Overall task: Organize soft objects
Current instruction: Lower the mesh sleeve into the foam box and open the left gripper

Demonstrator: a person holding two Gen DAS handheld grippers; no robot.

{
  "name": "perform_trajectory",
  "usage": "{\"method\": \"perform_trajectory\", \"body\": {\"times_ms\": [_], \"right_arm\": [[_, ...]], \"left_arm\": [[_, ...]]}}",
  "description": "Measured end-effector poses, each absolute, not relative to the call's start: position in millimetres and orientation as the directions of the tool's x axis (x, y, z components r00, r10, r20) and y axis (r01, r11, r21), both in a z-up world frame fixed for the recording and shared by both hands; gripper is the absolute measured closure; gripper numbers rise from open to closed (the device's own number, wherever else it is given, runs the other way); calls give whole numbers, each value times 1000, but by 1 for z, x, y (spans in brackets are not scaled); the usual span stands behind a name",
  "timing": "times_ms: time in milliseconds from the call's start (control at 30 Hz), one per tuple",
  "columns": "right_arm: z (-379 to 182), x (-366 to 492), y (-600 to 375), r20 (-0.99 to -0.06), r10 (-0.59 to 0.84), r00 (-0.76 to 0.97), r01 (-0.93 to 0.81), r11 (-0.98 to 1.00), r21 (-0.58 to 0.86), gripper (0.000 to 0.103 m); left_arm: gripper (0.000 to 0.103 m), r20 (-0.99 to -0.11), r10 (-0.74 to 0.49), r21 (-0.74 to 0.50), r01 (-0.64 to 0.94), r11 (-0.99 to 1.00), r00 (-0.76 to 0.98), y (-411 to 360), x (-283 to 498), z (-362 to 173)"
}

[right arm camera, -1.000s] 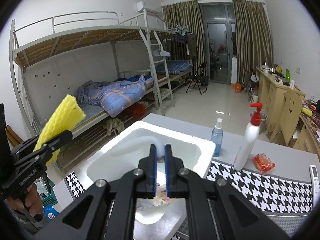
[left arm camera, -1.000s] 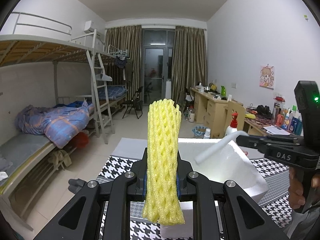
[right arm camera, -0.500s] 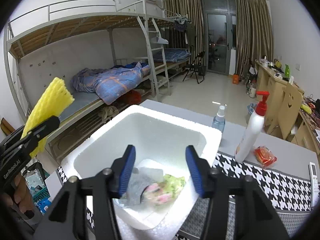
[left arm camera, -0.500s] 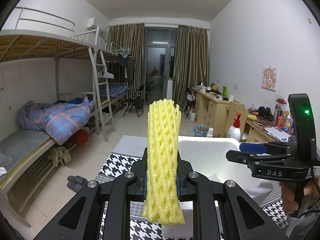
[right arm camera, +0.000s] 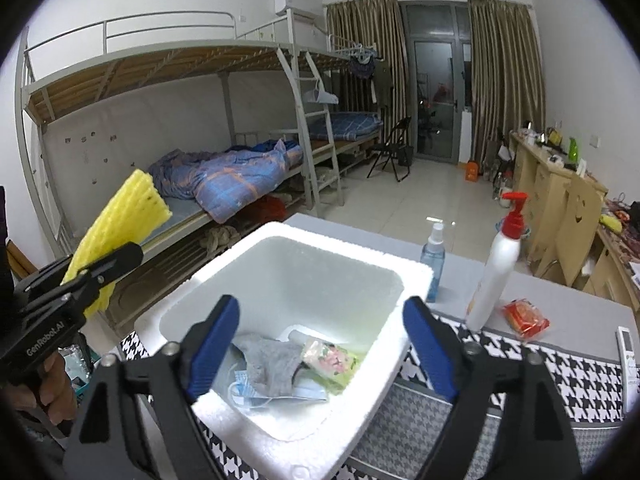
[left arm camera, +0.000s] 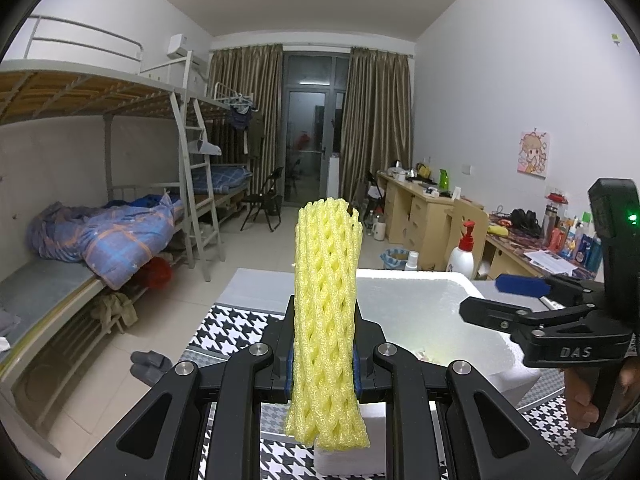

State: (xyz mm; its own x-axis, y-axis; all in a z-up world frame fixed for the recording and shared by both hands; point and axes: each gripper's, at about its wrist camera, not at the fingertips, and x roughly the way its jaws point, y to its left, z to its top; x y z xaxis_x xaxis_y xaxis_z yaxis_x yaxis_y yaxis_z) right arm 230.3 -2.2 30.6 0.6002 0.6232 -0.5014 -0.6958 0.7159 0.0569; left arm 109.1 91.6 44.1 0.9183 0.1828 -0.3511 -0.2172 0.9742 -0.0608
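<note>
My left gripper [left arm camera: 323, 364] is shut on a yellow foam net sleeve [left arm camera: 326, 320], held upright; the same yellow foam net sleeve [right arm camera: 116, 236] shows at the left of the right wrist view. My right gripper [right arm camera: 320, 344] hovers over the white foam box [right arm camera: 416, 276], its jaws opening wide with nothing between them. Inside the box lie a grey cloth [right arm camera: 272, 364], a blue face mask [right arm camera: 256, 394], a flowery green packet [right arm camera: 330, 360] and a white foam tube [right arm camera: 300, 334]. In the left wrist view the right gripper [left arm camera: 492, 296] sits over the white foam box [left arm camera: 420, 304].
On the houndstooth table cover [right arm camera: 560, 364] stand a blue spray bottle [right arm camera: 434, 256] and a white pump bottle [right arm camera: 498, 268]; a red packet [right arm camera: 524, 318] and a remote [right arm camera: 628, 356] lie nearby. A white foam block [left arm camera: 348, 458] sits under my left gripper. A bunk bed [right arm camera: 224, 152] lines the left wall.
My right gripper, shut on the white foam tube a second ago, has opened wide; the tube now lies in the box. The left gripper keeps still with the yellow sleeve.
</note>
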Motion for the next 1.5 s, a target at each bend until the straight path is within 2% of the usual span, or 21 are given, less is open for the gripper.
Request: {"method": "perform_trajectory", "body": {"times_ms": [100, 800, 1500], "right_arm": [[32, 228, -7, -484, 608, 629, -680, 732, 35, 8], [34, 221, -50, -428, 568, 703, -610, 791, 48, 7], [28, 225, -86, -427, 517, 742, -542, 837, 72, 7]], "left_arm": [[82, -352, 175, -59, -208, 976, 919, 89, 111, 44], [82, -350, 90, -41, -111, 993, 932, 74, 128, 48], [82, -395, 15, -39, -33, 999, 919, 55, 158, 41]]}}
